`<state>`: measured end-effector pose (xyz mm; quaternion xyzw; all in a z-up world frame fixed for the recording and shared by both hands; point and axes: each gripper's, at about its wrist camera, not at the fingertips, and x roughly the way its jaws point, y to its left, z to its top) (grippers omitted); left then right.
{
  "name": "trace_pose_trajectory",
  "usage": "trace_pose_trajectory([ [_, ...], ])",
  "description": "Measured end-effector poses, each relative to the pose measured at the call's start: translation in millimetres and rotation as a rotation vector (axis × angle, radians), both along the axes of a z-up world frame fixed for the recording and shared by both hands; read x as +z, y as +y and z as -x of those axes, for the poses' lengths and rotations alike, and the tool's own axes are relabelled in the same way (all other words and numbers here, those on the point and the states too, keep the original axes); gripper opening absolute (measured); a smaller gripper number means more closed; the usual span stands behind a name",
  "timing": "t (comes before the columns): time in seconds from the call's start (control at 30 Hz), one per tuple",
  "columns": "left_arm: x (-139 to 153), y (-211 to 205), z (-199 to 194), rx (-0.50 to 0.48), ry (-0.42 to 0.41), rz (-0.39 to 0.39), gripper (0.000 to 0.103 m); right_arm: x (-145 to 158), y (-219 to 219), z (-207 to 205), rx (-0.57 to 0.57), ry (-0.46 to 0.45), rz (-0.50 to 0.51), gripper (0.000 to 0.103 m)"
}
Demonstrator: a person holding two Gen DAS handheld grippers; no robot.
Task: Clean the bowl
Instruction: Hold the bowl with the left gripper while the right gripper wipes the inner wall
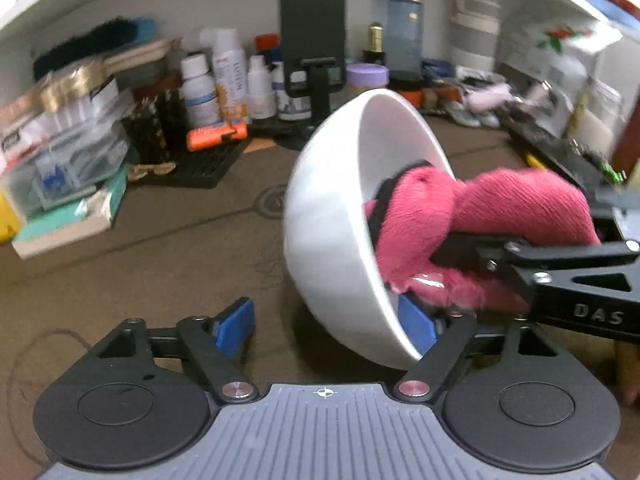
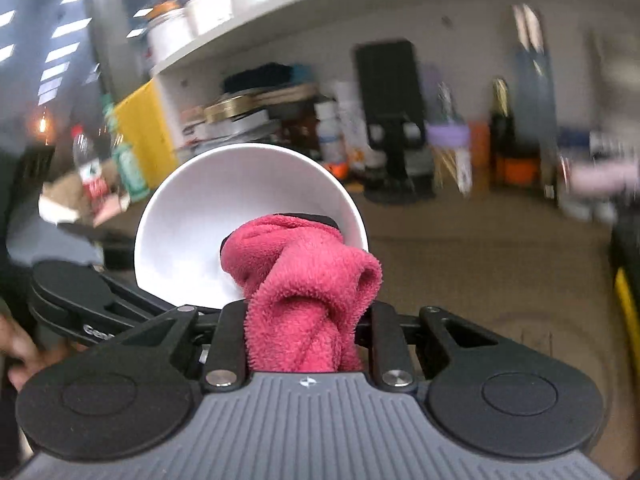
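A white bowl (image 1: 332, 216) is tipped on its side above the brown table, its mouth facing right. My left gripper (image 1: 326, 326) is wide open; its right blue pad (image 1: 416, 324) sits inside the bowl's lower rim, while its left blue pad (image 1: 236, 326) stands clear of the bowl. My right gripper (image 2: 304, 320) is shut on a pink cloth (image 2: 304, 280) and presses it into the bowl (image 2: 200, 224). In the left wrist view the cloth (image 1: 480, 212) and the right gripper's black fingers (image 1: 500, 254) come in from the right.
The back of the table holds many bottles (image 1: 228, 76), a black phone stand (image 1: 312, 40), stacked boxes (image 1: 64, 140) at left and a black tray (image 1: 200, 160). A white shelf (image 2: 360, 4) runs overhead. Clutter lies at the right (image 1: 540, 120).
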<state>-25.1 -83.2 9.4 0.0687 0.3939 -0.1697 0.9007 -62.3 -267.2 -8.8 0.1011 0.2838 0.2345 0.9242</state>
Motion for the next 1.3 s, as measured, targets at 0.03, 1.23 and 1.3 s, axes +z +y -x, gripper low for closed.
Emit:
trace_pose_trajectory([
  [0.03,-1,0,-1,0.014,0.001,0.012,0.092,-2,-2,-2,-0.007,0.012,-0.018,0.022],
  [1.23,15,5,13,-0.189,-0.003,-0.120,0.036,17,29,17,0.099,-0.151,0.218,0.022],
  [1.3,15,1,12,-0.180,-0.009,-0.118,0.036,14,24,16,0.089,-0.129,0.184,0.022],
])
